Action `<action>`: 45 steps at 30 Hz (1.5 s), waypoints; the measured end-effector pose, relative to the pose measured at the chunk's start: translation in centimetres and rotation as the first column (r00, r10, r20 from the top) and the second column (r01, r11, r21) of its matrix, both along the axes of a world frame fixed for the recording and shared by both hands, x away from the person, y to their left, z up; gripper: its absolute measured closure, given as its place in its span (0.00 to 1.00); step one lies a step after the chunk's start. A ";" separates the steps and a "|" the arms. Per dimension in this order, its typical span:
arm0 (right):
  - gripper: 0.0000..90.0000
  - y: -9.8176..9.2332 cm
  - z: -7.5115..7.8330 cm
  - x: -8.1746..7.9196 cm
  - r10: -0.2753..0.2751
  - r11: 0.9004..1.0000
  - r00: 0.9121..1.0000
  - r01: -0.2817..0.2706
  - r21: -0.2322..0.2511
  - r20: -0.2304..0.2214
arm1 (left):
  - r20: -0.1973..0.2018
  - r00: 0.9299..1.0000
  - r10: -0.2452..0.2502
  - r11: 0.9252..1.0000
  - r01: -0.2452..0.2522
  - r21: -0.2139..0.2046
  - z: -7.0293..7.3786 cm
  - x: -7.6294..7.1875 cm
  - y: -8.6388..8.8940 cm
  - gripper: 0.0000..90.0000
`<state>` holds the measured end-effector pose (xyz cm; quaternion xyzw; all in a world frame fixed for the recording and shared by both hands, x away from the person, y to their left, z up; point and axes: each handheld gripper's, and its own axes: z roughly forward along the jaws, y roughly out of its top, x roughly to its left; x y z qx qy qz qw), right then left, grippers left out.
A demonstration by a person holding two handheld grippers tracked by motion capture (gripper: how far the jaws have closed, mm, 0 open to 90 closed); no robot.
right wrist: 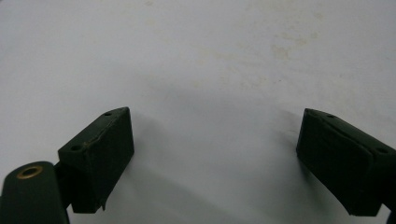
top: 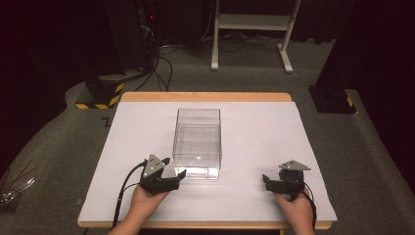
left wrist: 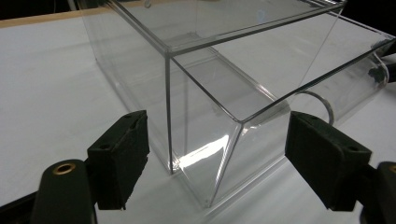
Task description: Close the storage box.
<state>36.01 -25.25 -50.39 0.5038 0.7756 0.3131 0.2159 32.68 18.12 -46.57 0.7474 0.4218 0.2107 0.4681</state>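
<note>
A clear plastic box (top: 197, 143) stands open-topped in the middle of the white table top (top: 254, 127). My left gripper (top: 172, 172) sits at the box's near left corner, jaws open. In the left gripper view that corner of the clear box (left wrist: 219, 88) rises between the two black pads (left wrist: 122, 154), close but apart from them. My right gripper (top: 267, 182) rests low near the table's front right, open, well clear of the box. In the right gripper view its gripper (right wrist: 215, 158) looks down on bare white surface between wide-spread jaws.
The table has a wooden rim (top: 205, 97) at the far edge. Beyond it on the grey carpet are a white stand (top: 254, 29), black cables (top: 161, 63) and black posts with yellow-striped bases (top: 100, 95). Some metal tools (top: 12, 188) lie on the floor at left.
</note>
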 end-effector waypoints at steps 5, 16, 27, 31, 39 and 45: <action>0.12 0.0 0.0 0.0 0.000 1.000 1.000 0.000 0.000 0.000 | -0.004 1.000 0.005 1.000 -0.005 0.004 0.0 0.7 0.0 0.24; 0.12 0.0 0.0 0.0 0.000 1.000 1.000 0.000 0.000 0.000 | -0.002 0.999 0.032 0.999 -0.032 0.011 0.0 2.4 0.0 0.26; 0.12 0.0 0.0 0.0 0.001 1.000 1.000 -0.001 0.000 0.002 | -0.002 0.998 0.069 0.998 -0.069 0.012 -0.6 3.4 -0.3 0.32; 0.12 0.0 0.0 0.0 0.002 1.000 1.000 -0.002 -0.001 0.002 | -0.004 0.996 0.087 0.996 -0.086 0.025 -0.8 3.8 -0.3 0.35; 0.13 0.0 0.0 0.0 0.003 1.000 1.000 -0.003 -0.001 0.003 | -0.019 0.995 0.103 0.994 -0.102 0.036 -0.9 4.2 -0.5 0.36; 0.13 0.0 0.0 0.0 0.003 1.000 1.000 -0.002 -0.002 0.003 | -0.034 0.992 0.125 0.992 -0.123 0.035 -1.0 4.6 -0.6 0.37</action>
